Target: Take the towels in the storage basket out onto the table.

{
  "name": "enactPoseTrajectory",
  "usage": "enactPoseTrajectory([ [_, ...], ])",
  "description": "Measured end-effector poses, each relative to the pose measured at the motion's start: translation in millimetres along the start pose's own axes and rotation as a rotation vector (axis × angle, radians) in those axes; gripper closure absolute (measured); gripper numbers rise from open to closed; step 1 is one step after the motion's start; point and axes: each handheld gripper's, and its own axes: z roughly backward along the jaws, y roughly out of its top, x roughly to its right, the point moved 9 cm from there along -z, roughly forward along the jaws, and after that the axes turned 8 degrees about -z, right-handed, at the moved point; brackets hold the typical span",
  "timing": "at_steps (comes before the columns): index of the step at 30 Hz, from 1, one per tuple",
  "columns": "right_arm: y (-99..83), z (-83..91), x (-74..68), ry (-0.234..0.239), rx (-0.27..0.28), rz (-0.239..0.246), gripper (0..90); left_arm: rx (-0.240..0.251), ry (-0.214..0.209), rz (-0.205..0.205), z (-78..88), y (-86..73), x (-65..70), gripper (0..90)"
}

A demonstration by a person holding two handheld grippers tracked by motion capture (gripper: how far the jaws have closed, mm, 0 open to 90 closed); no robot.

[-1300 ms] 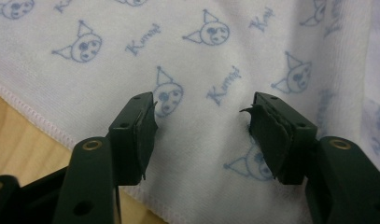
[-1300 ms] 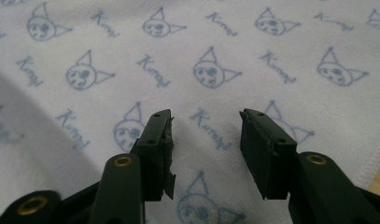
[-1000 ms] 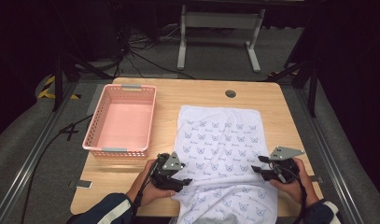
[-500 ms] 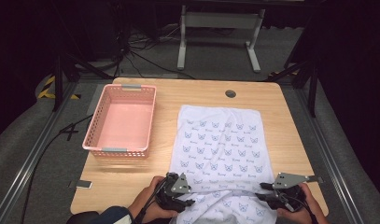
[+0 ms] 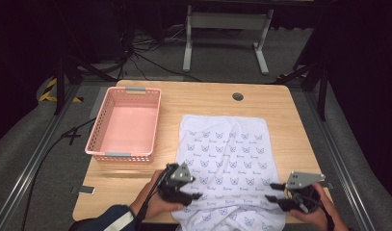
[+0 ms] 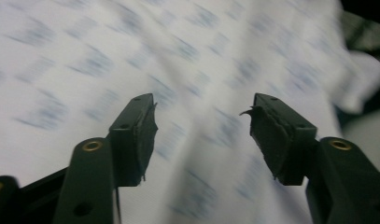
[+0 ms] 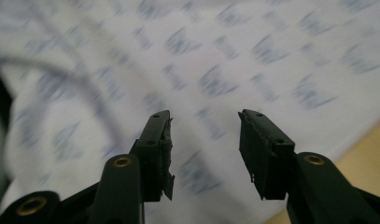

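Note:
A white towel (image 5: 227, 154) with a small blue print lies flat on the wooden table (image 5: 280, 101), its near end hanging over the front edge. My left gripper (image 5: 194, 192) hovers at the towel's near left edge and points right. Its jaws have just been opening and stand open over the cloth (image 6: 131, 46), nothing between the pads (image 6: 138, 126). My right gripper (image 5: 269, 191) is at the near right edge, pointing left. It too has just been opening; its own view shows open jaws (image 7: 204, 126) above the towel (image 7: 225, 56), gripping nothing.
An empty pink basket (image 5: 124, 125) stands on the left half of the table. A round cable hole (image 5: 238, 96) sits near the far edge. Bare wood (image 7: 365, 140) shows right of the towel. Cables and a metal stand lie on the floor beyond.
Both hands drew back toward the table's front edge, then the left one came up and forward a little. The towel's near end bunched up half a second ago and lies smoother now.

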Motion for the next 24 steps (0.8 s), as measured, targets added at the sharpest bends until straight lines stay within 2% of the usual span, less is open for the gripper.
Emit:
enactPoseTrajectory([
  [2, 23.0, -0.5, 23.9, -0.066, 0.048, -0.023, 55.2, 0.017, 0.109, 0.049, -10.6, 15.7, -31.7, 36.7],
  [3, 37.1, -3.9, 40.7, -0.103, 0.075, -0.040, 55.8, 0.021, 0.142, 0.088, -17.4, 22.2, -48.0, 36.6],
  [4, 49.7, -8.9, 58.0, -0.134, 0.089, -0.050, 56.8, 0.012, 0.169, 0.106, -22.0, 24.5, -57.6, 36.9],
  [5, 56.3, -13.1, 69.1, -0.155, 0.093, -0.058, 57.1, -0.002, 0.209, 0.120, -28.1, 27.0, -73.8, 37.1],
  [6, 66.0, -21.0, 88.5, -0.197, 0.101, -0.074, 57.6, -0.004, 0.229, 0.139, -32.6, 27.7, -85.5, 37.0],
  [7, 71.8, -28.3, 102.5, -0.213, 0.101, -0.094, 57.1, -0.022, 0.251, 0.175, -37.8, 26.0, -99.3, 37.1],
  [8, 76.8, -38.0, 118.6, -0.237, 0.096, -0.117, 56.9, -0.028, 0.271, 0.194, -40.8, 24.5, -109.1, 37.0],
  [9, 80.0, -44.9, 130.1, -0.256, 0.098, -0.139, 57.6, -0.037, 0.294, 0.194, -43.5, 22.8, -118.4, 37.0],
  [11, 82.8, -59.5, 146.9, -0.263, 0.075, -0.167, 56.7, -0.035, 0.321, 0.244, -47.8, 21.0, -134.9, 36.7],
  [12, 83.6, -67.2, 157.1, -0.291, 0.060, -0.188, 56.4, -0.036, 0.339, 0.247, -48.5, 20.9, -140.6, 36.4],
  [13, 83.6, -67.2, 157.1, -0.291, 0.060, -0.188, 56.4, -0.036, 0.339, 0.247, -48.5, 20.9, -140.6, 36.3],
  [14, 84.4, -78.9, 169.5, -0.309, 0.034, -0.214, 54.6, -0.030, 0.347, 0.290, -53.2, 17.9, -150.3, 36.1],
  [15, 84.4, -78.9, 169.5, -0.309, 0.034, -0.214, 54.6, -0.030, 0.347, 0.290, -53.2, 17.9, -150.3, 35.5],
  [17, 85.9, -89.7, 182.0, -0.334, 0.024, -0.247, 52.5, -0.060, 0.382, 0.310, -59.0, 10.4, -162.3, 35.3],
  [20, 84.9, -101.9, 193.6, -0.357, 0.000, -0.288, 50.2, -0.061, 0.415, 0.386, -64.9, -1.3, -178.2, 34.8],
  [21, 85.1, -104.2, 196.5, -0.362, -0.001, -0.306, 49.9, -0.048, 0.417, 0.383, -64.8, -0.6, -180.9, 34.8],
  [22, 86.2, -106.1, 199.2, -0.368, 0.012, -0.314, 49.6, -0.047, 0.445, 0.385, -63.5, -0.8, -186.2, 34.8],
  [23, 87.4, -108.5, 201.1, -0.355, 0.020, -0.324, 48.9, -0.050, 0.464, 0.379, -61.8, -1.1, -190.7, 34.4],
  [24, 87.4, -109.7, 203.3, -0.360, 0.022, -0.338, 48.6, -0.030, 0.483, 0.396, -60.5, -0.3, -196.1, 32.9],
])
